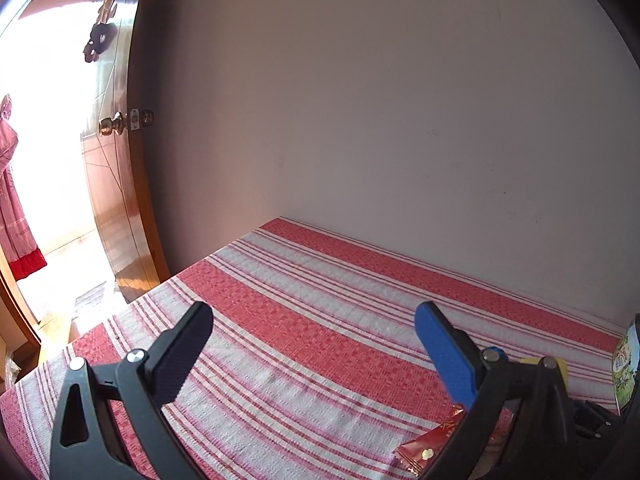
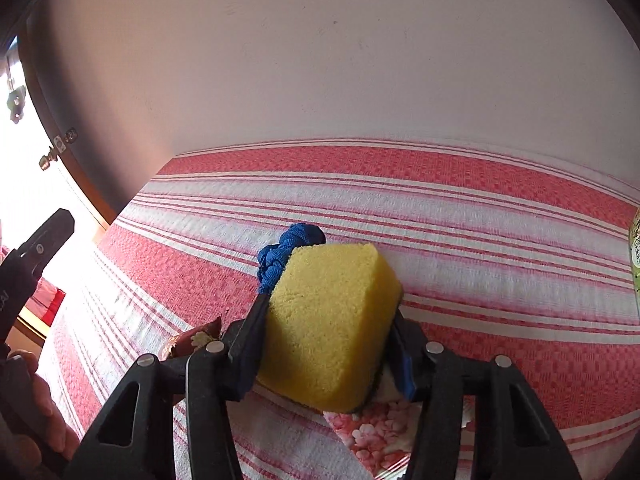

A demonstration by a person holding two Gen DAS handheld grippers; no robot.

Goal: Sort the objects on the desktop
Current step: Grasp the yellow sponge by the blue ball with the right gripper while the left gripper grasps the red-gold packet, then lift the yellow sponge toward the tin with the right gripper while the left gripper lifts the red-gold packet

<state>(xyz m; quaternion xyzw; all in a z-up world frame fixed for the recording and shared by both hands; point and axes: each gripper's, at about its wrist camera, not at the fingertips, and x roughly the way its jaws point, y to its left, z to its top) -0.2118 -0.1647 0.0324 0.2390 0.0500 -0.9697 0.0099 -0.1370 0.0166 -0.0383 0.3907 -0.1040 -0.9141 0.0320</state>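
Observation:
My right gripper (image 2: 329,306) is shut on a yellow sponge (image 2: 328,320), which its black pads squeeze from both sides just above the red and white striped tablecloth (image 2: 440,200). A blue braided cloth piece (image 2: 286,252) lies on the cloth right behind the sponge. Under the sponge lies a pink flowered packet (image 2: 376,436), and a brown flowered wrapper (image 2: 200,336) sits beside the left finger. My left gripper (image 1: 314,320) stands open over bare tablecloth with nothing between its fingers. A red foil packet (image 1: 432,444) lies by its blue finger (image 1: 444,356).
A green printed package (image 1: 626,364) stands at the table's right edge. A plain wall (image 1: 400,100) backs the table. A wooden door (image 1: 116,184) stands open to the left. In the right wrist view, the left gripper (image 2: 44,240) and a hand (image 2: 48,412) show at the left edge.

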